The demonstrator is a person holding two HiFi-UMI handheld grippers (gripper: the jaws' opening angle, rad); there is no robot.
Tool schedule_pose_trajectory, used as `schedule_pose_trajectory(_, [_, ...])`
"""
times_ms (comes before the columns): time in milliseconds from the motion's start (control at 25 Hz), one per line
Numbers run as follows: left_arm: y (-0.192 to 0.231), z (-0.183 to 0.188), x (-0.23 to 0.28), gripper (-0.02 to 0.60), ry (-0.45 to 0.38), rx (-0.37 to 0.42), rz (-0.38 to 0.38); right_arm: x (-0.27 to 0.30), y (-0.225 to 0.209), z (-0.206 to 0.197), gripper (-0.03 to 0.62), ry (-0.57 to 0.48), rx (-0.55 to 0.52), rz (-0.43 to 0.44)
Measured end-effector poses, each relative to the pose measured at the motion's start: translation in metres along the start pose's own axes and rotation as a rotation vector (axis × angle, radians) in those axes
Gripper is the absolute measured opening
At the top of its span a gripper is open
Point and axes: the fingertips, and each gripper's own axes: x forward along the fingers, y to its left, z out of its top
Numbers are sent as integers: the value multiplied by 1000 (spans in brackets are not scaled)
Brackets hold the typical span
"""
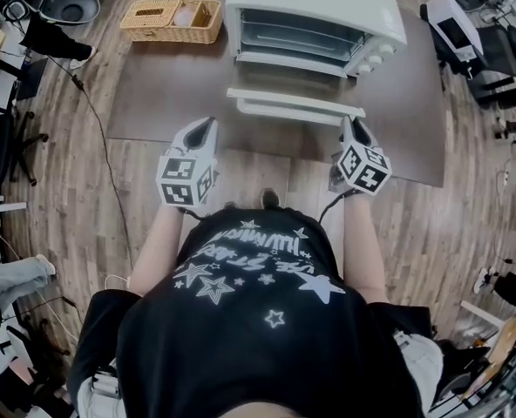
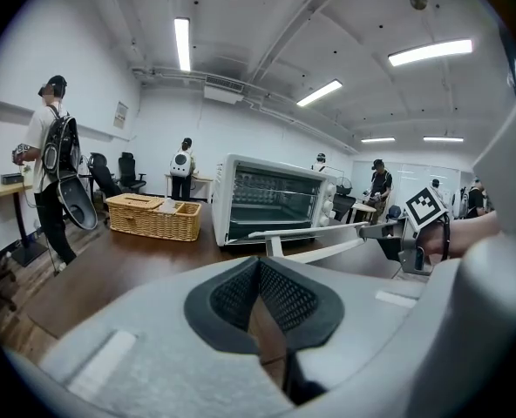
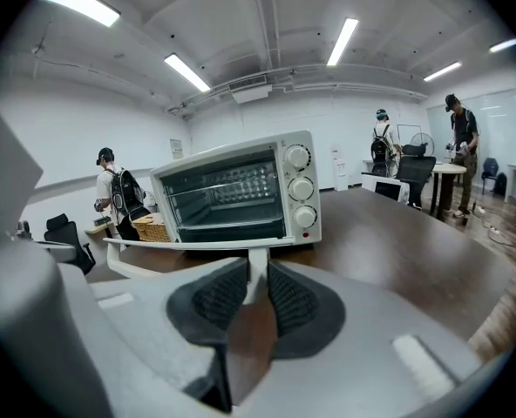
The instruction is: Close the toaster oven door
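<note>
The white toaster oven [image 1: 315, 16] stands at the back of the dark brown table [image 1: 166, 90] with its door [image 1: 295, 103] folded down and open. In the right gripper view the oven [image 3: 241, 190] faces me, and the door's white handle bar [image 3: 179, 246] runs left in front of it. My right gripper [image 3: 256, 270] is shut on the handle's right post. It sits at the door's right end [image 1: 355, 125]. My left gripper [image 1: 206, 129] hovers left of the door over the table's front edge. Its pads [image 2: 280, 294] are shut with nothing between them.
A wicker basket [image 1: 173, 20] sits on the table left of the oven. A second white appliance [image 1: 454, 20] stands at the far right. A person with a backpack [image 2: 53, 164] stands at the left; others stand farther back. A cable [image 1: 97, 138] lies on the wooden floor.
</note>
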Motion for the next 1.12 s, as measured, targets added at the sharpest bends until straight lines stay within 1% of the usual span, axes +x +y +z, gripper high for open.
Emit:
schedule_pose_trajectory(160, [0, 5, 1, 11, -15, -11, 4, -1, -1, 4, 80, -7, 8, 6])
schedule_pose_trajectory(360, [2, 12, 2, 11, -28, 23, 16, -1, 0, 16, 80, -41, 22, 15])
schedule_pose_trajectory(600, [1, 15, 5, 11, -27, 31, 17, 0, 2, 28, 80, -59, 20, 23])
schedule_pose_trajectory(1120, [-10, 20, 10, 11, -18, 51, 6, -1, 3, 46, 81, -103, 53, 60])
